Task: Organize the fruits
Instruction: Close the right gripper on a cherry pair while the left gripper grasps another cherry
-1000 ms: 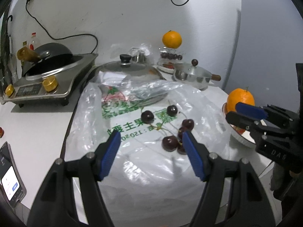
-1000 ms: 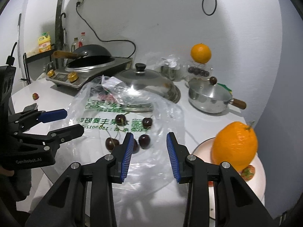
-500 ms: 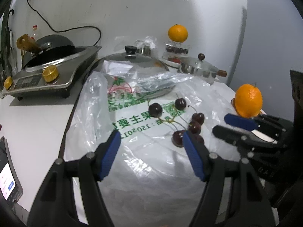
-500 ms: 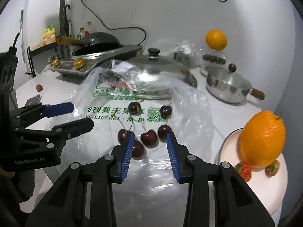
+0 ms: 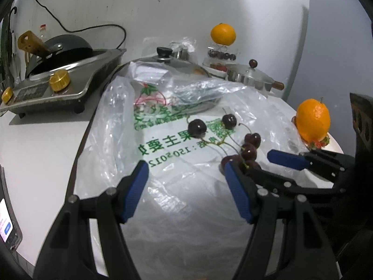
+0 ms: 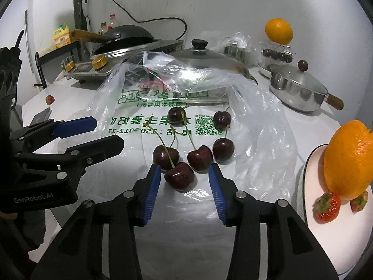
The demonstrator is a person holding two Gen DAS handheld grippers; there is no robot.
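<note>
Your right gripper (image 6: pixel 185 175) tilts down over the clear plastic bag (image 6: pixel 261 140), jaws parted and just widened; the nearest cherry (image 6: pixel 179 175) sits in the gap, neither pad touching it. Your left gripper (image 5: pixel 186 175) also angles down, jaws spread wide with nothing between them, only bag below. Its body reads "GenRobot.AI" in the right wrist view. The other cherries (image 6: pixel 200 158) lie loose on the bag just past the right fingertips, stems tangled. Bag print is green Chinese text, mirrored in the right wrist view, with digits "150*012" partly legible and a QR code. To the right, a white plate (image 6: pixel 345 233) holds an orange (image 6: pixel 347 158) and strawberries (image 6: pixel 326 207), near the table's edge. Open bag surface lies between the grippers. Pot lid (image 6: pixel 205 58) and saucepan (image 6: pixel 298 86) crowd the back.
</note>
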